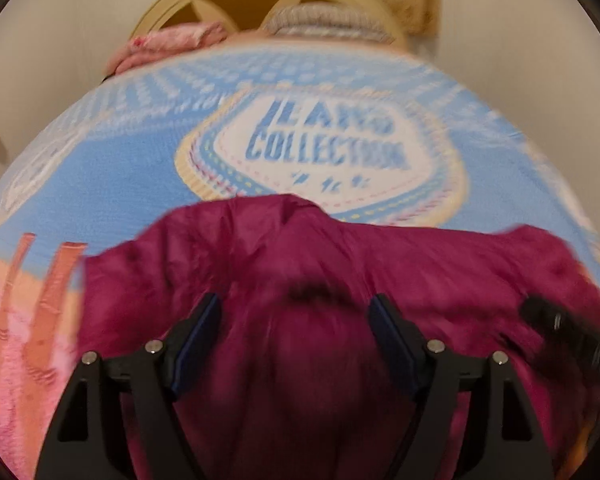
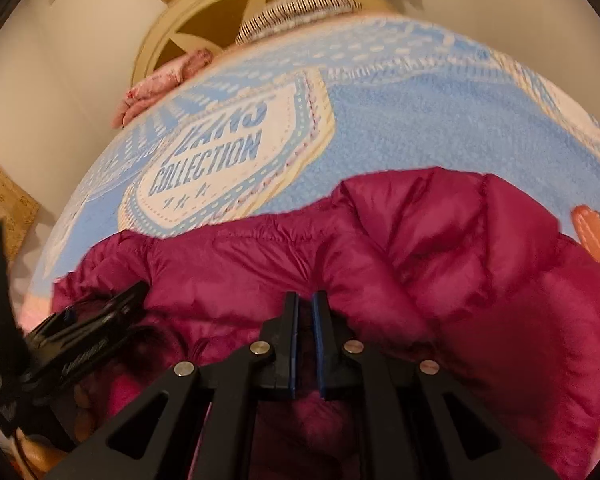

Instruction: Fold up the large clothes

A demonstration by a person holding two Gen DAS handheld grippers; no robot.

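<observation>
**Left open over the jacket, right clamped on a fold**

We are seeing the magenta puffer jacket (image 1: 340,280) lying bunched on a blue printed blanket (image 1: 120,168), at the near edge of it, with the "COLLECTION" badge (image 1: 328,148) just beyond the jacket's far edge.

Left hand-held gripper (image 1: 296,320): we are reading its jaws as standing wide apart, hovering over the jacket. Fabric is showing between the blue pads (image 1: 196,344), but they are not pressing on it. The left view is blurring.

Right hand-held gripper (image 2: 305,308): jaws are sitting nearly together, pinching a ridge of the jacket between the pads. In the right view the left hand-held gripper is showing at the lower left, over the jacket's left end.

Far side: a pink cloth (image 2: 160,88) and a grey knit item (image 2: 300,12) are lying at the blanket's far edge, in front of a round cream-coloured frame (image 2: 172,28).
</observation>
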